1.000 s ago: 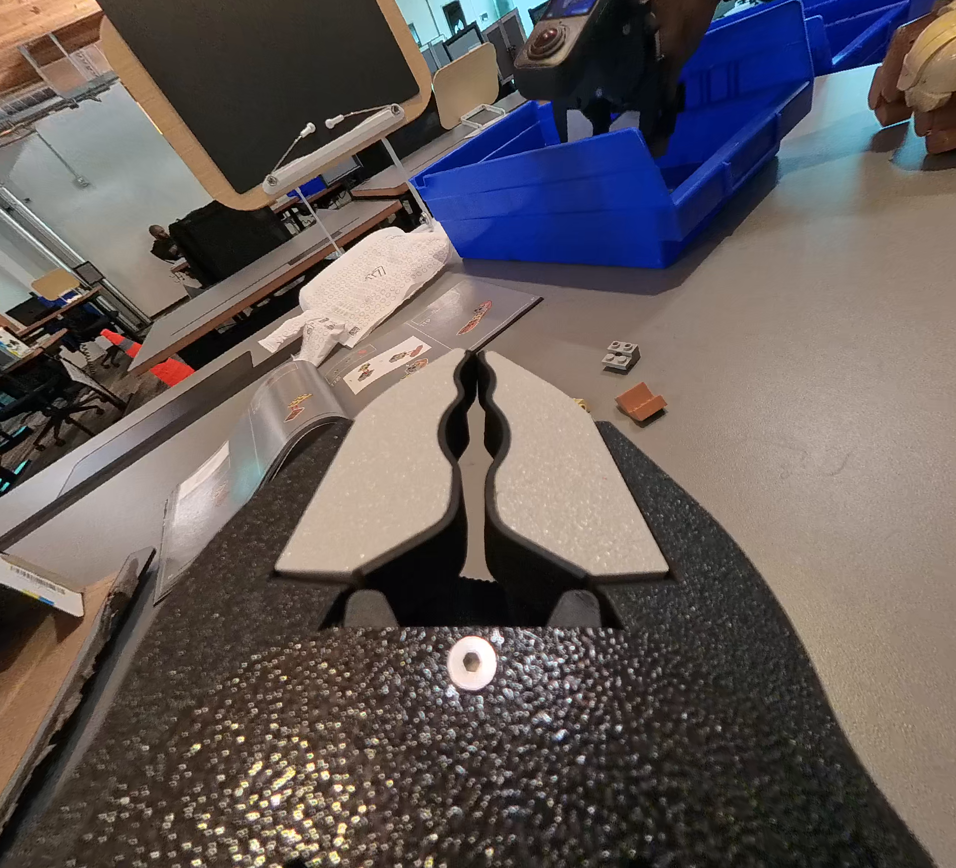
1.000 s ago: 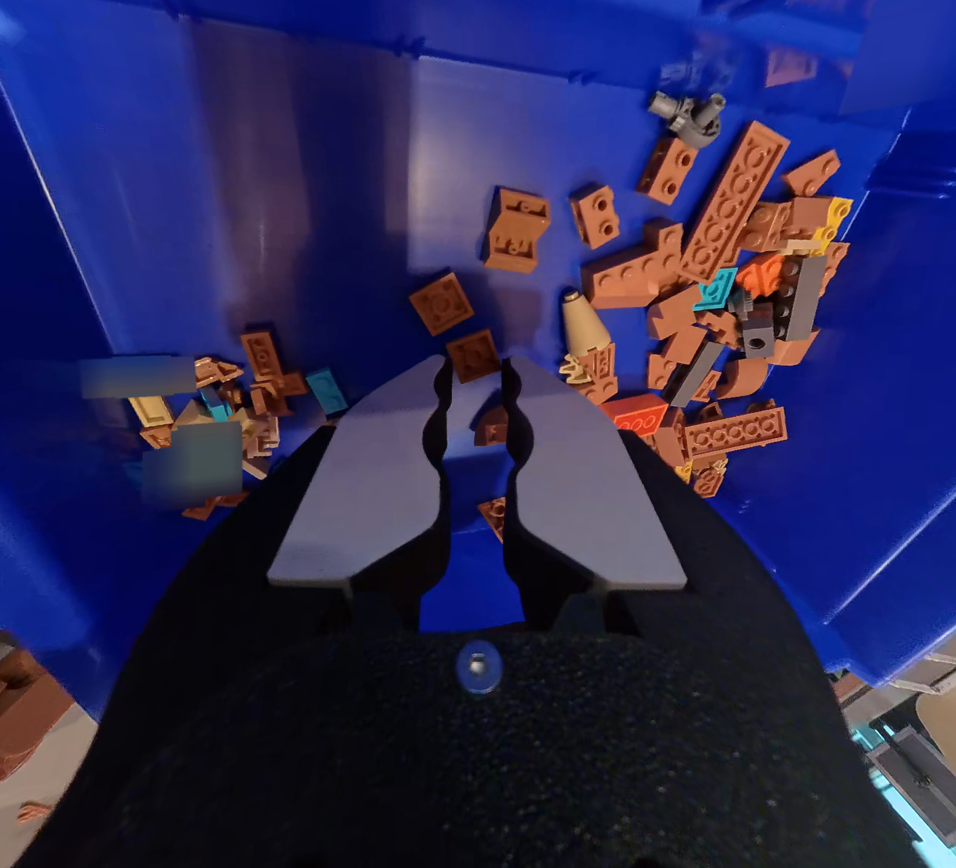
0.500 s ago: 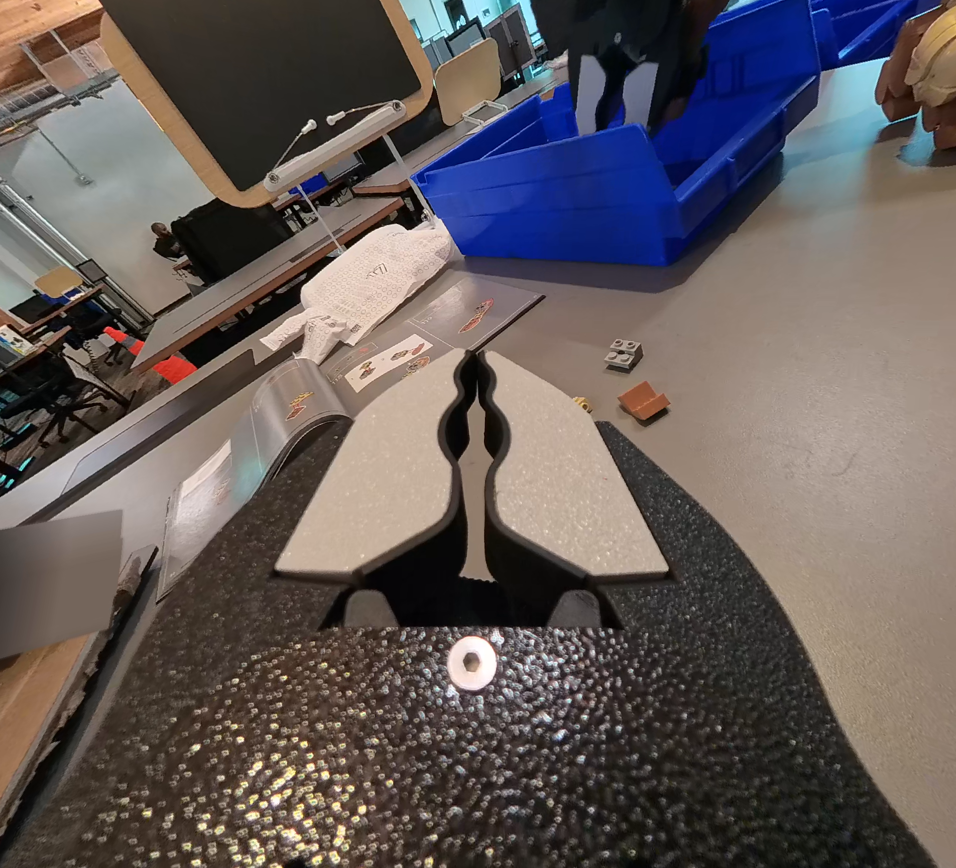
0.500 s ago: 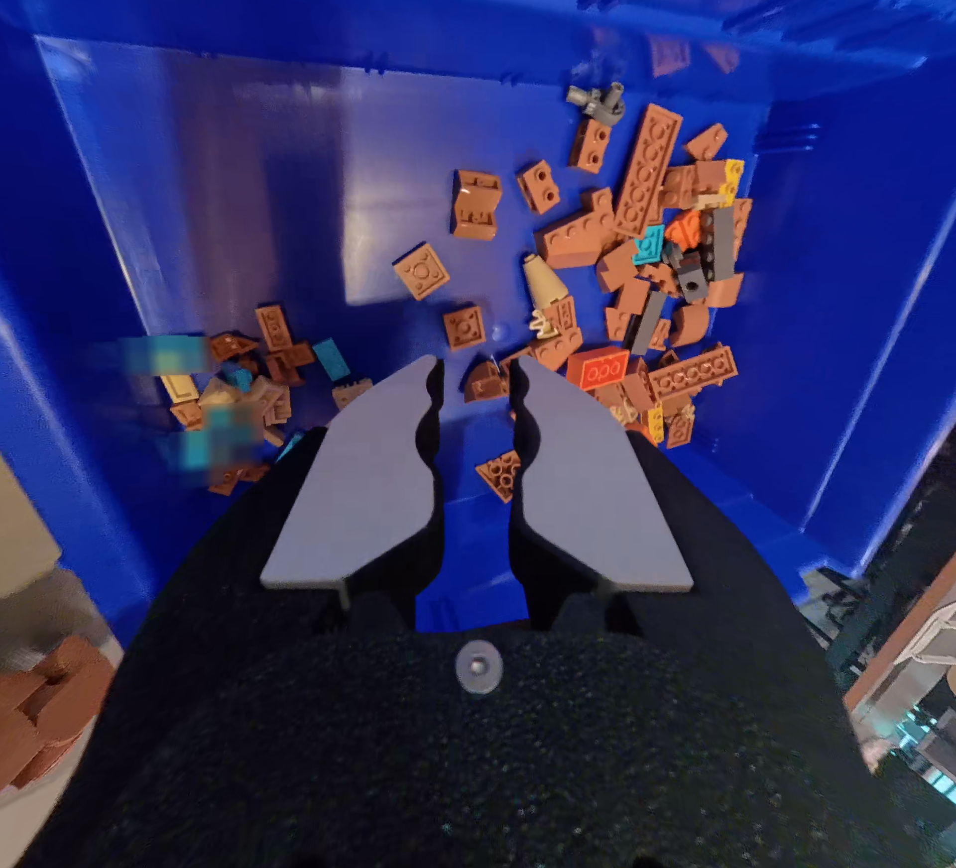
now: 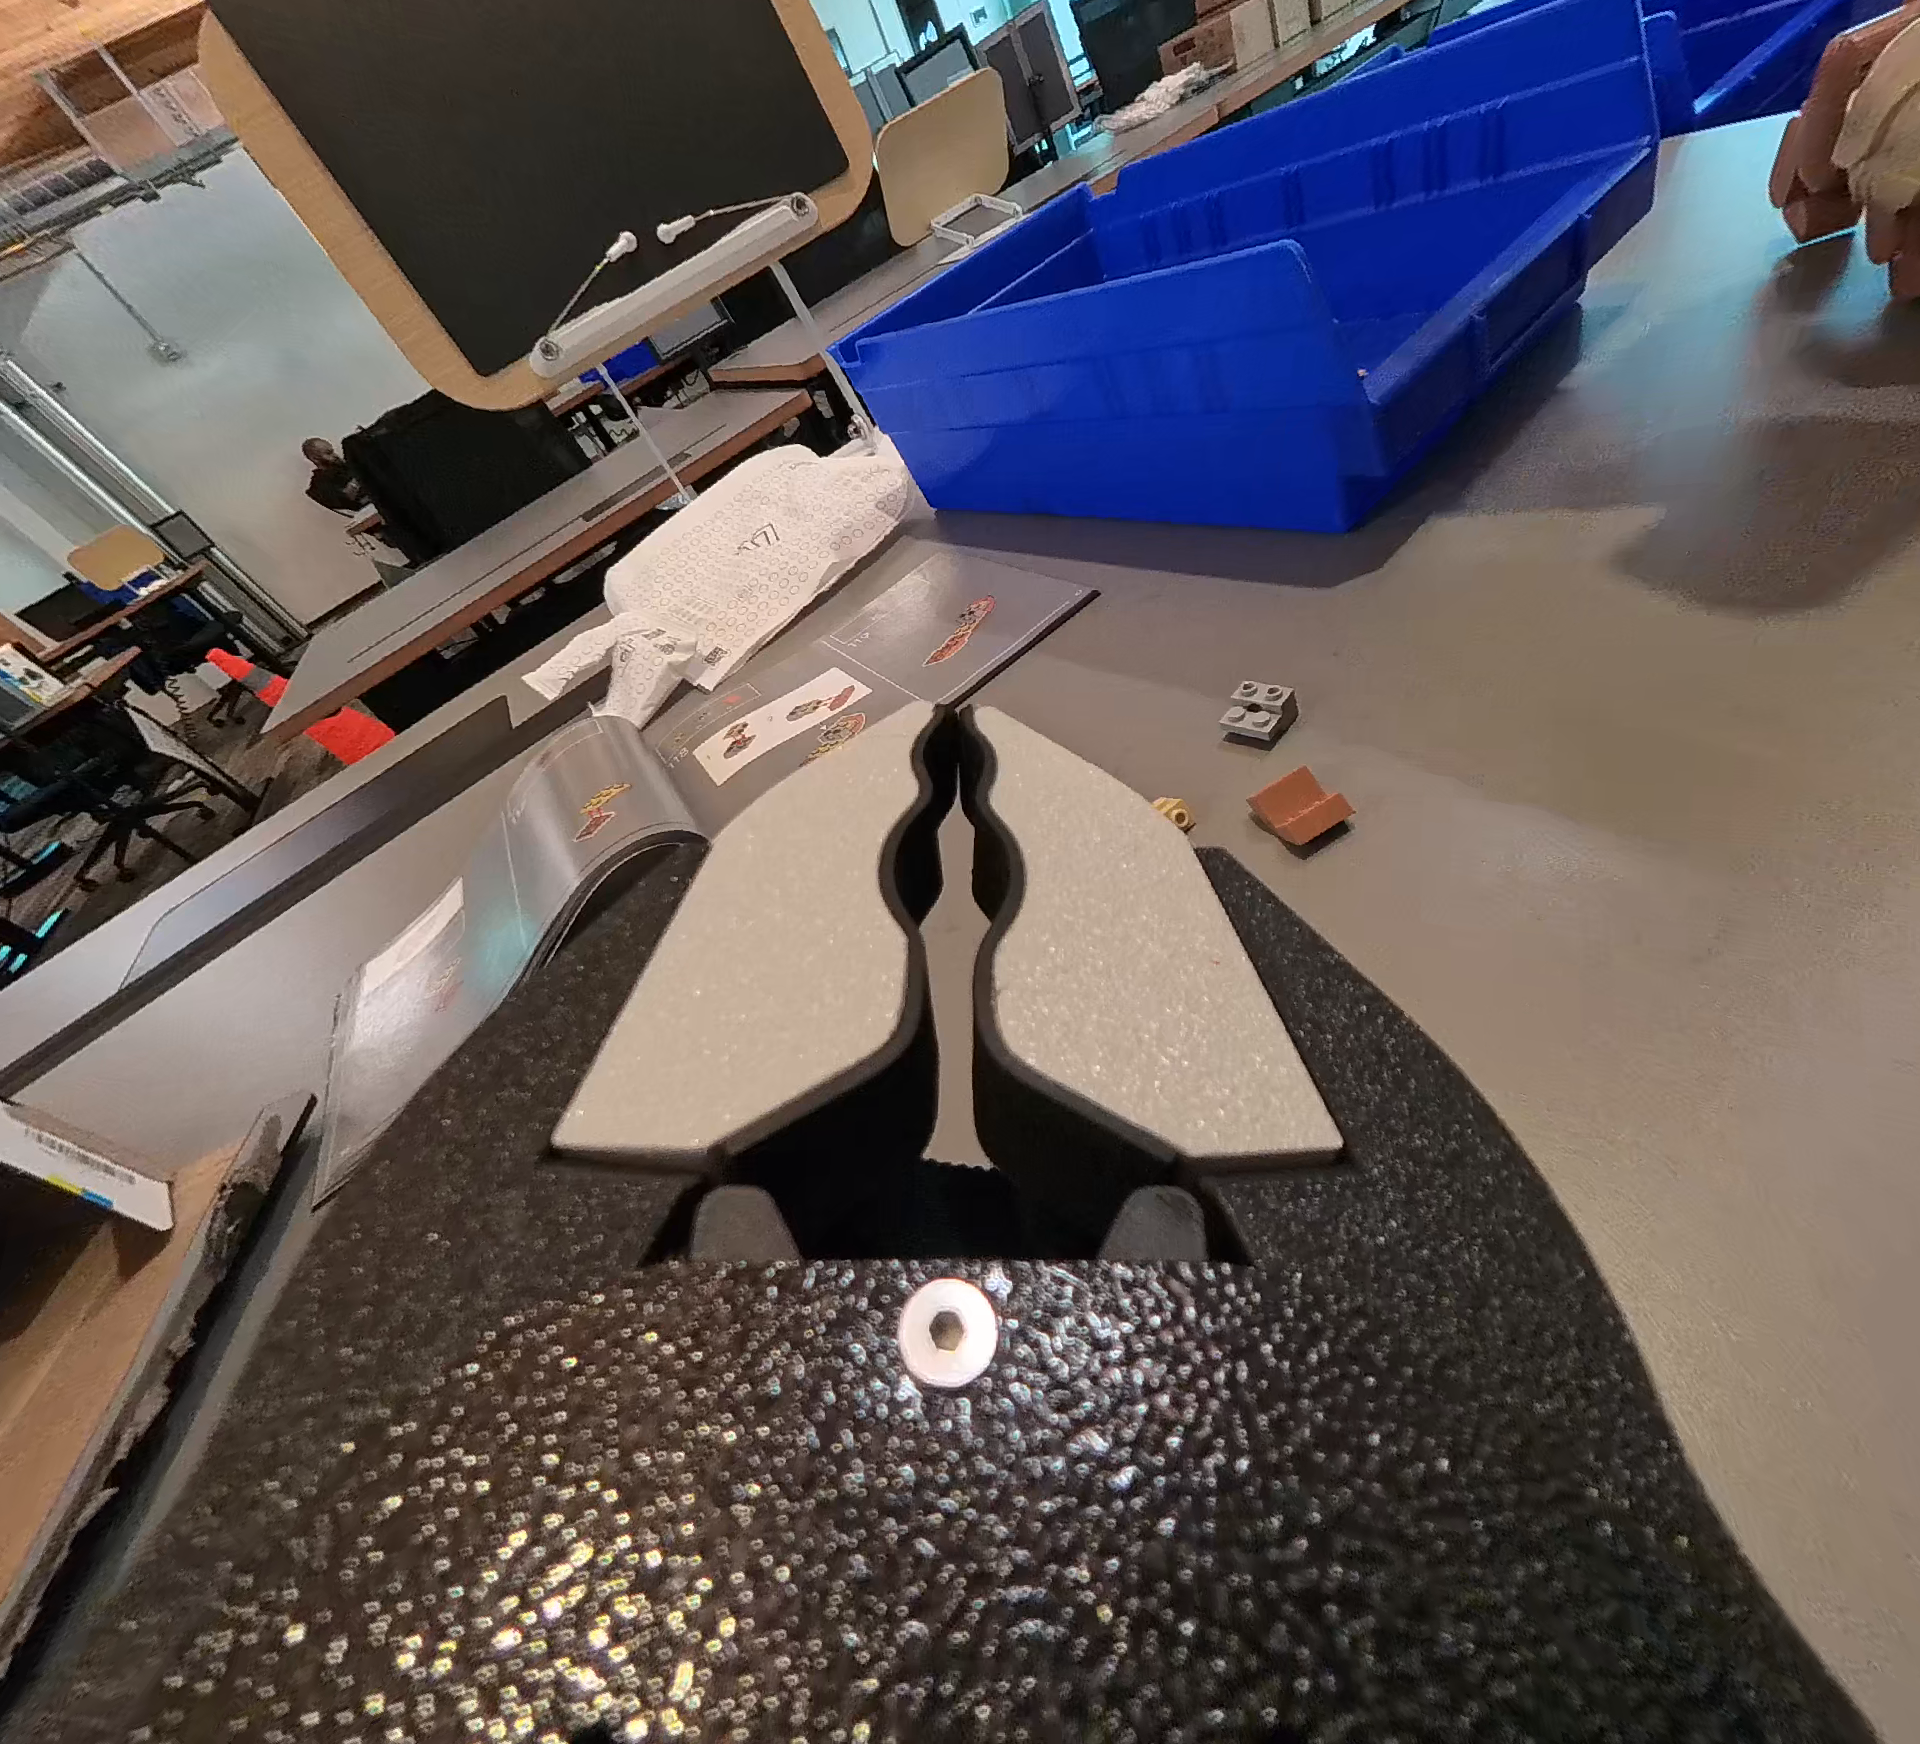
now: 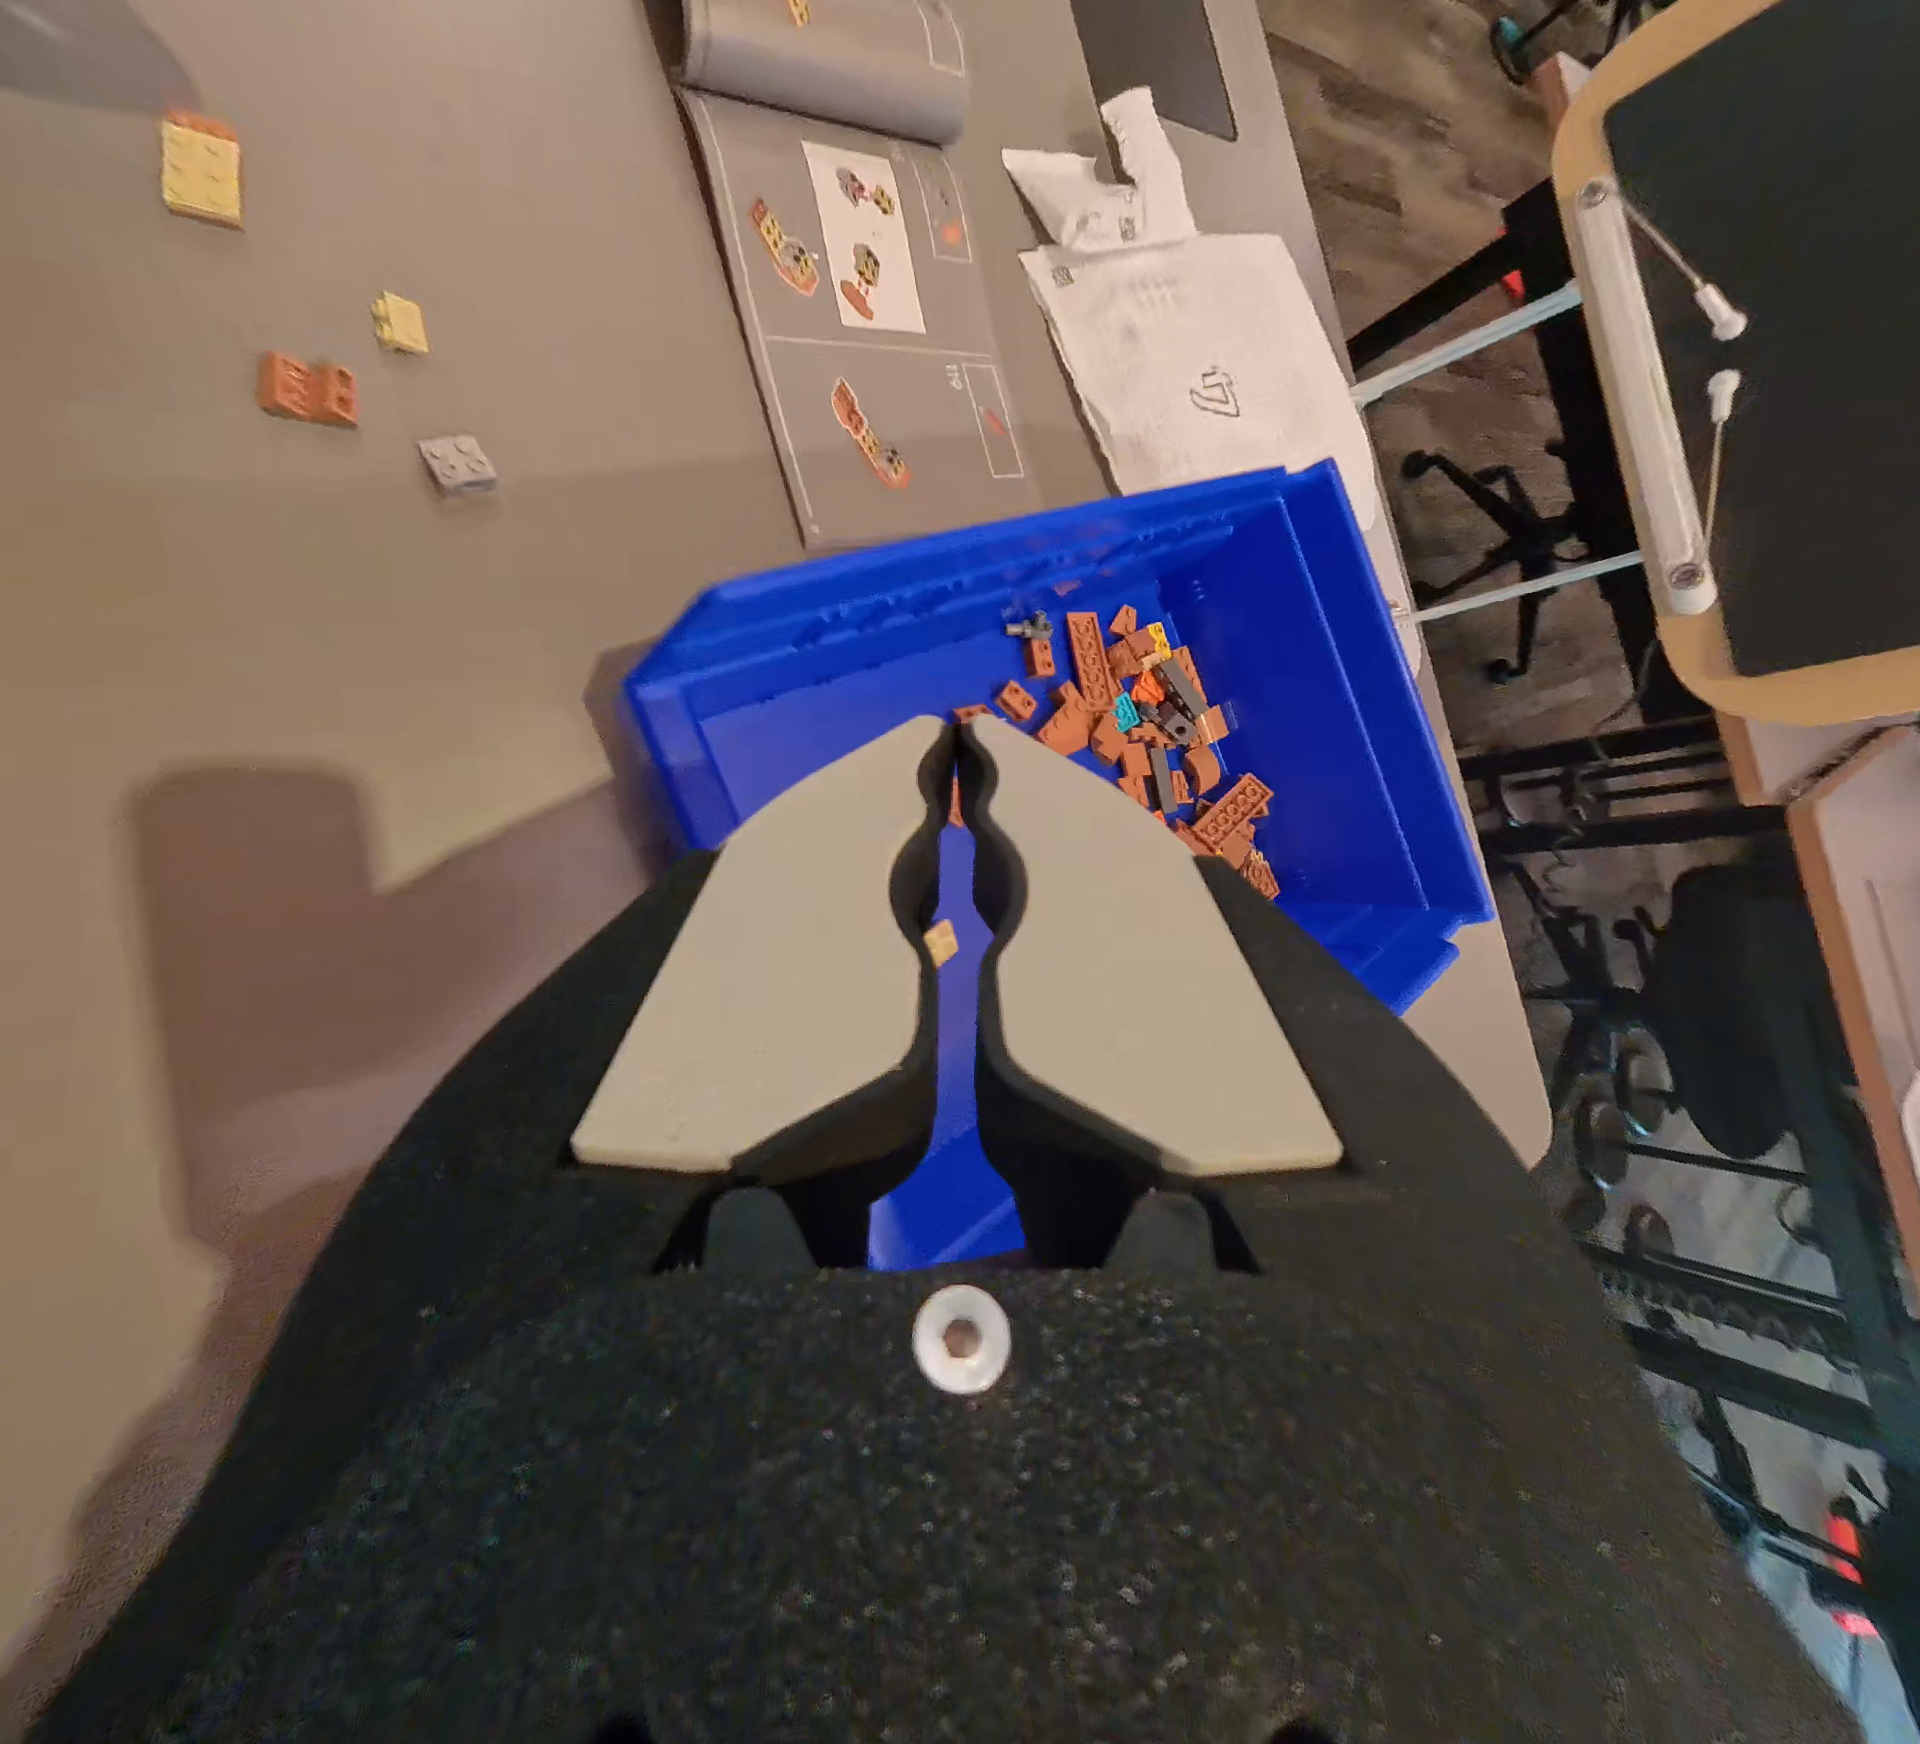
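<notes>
A grey table [image 5: 1558, 915] stood in an open office; on it sat a blue bin [image 6: 1340, 655] holding a heap of mostly brown bricks [image 6: 1132, 718]. The right gripper [image 6: 956, 736] hung above the bin, its fingers pressed together at the tips; whether anything was pinched between them cannot be told. The left gripper [image 5: 954, 715] lay low over the table with fingertips pressed together on nothing, at the edge of an open instruction booklet [image 5: 914, 624]; a grey brick [image 5: 1260, 712] and a brown brick [image 5: 1299, 806] lay just to its right; a white bag [image 5: 748, 541] rested beyond the booklet.
</notes>
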Tool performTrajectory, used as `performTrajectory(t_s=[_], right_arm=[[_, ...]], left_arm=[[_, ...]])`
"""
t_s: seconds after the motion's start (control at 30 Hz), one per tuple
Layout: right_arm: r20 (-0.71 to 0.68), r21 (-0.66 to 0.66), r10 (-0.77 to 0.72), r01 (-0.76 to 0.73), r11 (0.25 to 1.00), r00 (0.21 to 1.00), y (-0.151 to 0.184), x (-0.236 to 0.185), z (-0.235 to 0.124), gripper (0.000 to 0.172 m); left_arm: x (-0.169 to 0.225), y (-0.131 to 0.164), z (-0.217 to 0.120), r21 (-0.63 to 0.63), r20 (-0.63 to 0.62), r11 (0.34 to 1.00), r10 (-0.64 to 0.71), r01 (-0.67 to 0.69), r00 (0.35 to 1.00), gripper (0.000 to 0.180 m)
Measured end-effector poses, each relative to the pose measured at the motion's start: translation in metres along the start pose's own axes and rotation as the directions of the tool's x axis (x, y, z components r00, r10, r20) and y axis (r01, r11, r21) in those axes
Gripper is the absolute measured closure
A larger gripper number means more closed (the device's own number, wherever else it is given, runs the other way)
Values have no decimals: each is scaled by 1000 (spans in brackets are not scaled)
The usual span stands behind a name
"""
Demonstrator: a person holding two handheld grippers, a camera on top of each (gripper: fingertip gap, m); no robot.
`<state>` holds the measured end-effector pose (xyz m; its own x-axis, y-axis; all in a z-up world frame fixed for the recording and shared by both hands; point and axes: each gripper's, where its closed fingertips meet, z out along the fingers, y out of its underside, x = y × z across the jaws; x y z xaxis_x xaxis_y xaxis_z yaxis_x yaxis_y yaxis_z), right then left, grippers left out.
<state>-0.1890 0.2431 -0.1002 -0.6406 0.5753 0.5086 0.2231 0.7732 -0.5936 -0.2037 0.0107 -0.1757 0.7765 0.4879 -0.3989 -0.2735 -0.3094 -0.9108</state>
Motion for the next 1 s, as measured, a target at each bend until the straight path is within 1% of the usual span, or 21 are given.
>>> performTrajectory(t_s=[0.1, 0.23, 0.33, 0.47, 0.53, 0.63, 0.73, 0.83, 1.0], right_arm=[[-17, -5, -16, 16, 1000, 1000, -17, -28, -2, 172], [8, -16, -13, 13, 1000, 1000, -27, -64, 12, 172], [91, 17, 24, -26, 1000, 996, -36, -95, 23, 172], [257, 127, 98, -134, 983, 961, -62, -137, 27, 172], [297, 154, 81, -131, 979, 951, -69, -155, 34, 172], [331, 165, 53, -113, 980, 942, -70, -179, 52, 172], [313, 193, 30, -95, 977, 949, -68, -191, 69, 172], [262, 236, 28, -92, 967, 965, -65, -189, 77, 172], [178, 265, 46, -93, 960, 983, -56, -182, 85, 172]], left_arm=[[0, -1, -1, 5, 0, 1000, -3, 3, 1000, 180], [1, -2, -2, 11, -5, 1000, -4, 4, 1000, 180], [1, -2, -2, 14, -5, 1000, -6, 6, 1000, 180], [0, -2, -3, 19, -1, 1000, -14, 14, 1000, 180], [-1, -3, -3, 20, 2, 1000, -16, 16, 1000, 180], [-3, -2, -2, 20, 4, 999, -28, 28, 1000, 180], [-7, -2, -2, 16, 10, 999, -37, 36, 999, 180], [-11, 2, -1, -13, 14, 1000, -9, 9, 1000, 180], [-25, 9, 4, -66, 2, 997, 40, -39, 999, 180]])
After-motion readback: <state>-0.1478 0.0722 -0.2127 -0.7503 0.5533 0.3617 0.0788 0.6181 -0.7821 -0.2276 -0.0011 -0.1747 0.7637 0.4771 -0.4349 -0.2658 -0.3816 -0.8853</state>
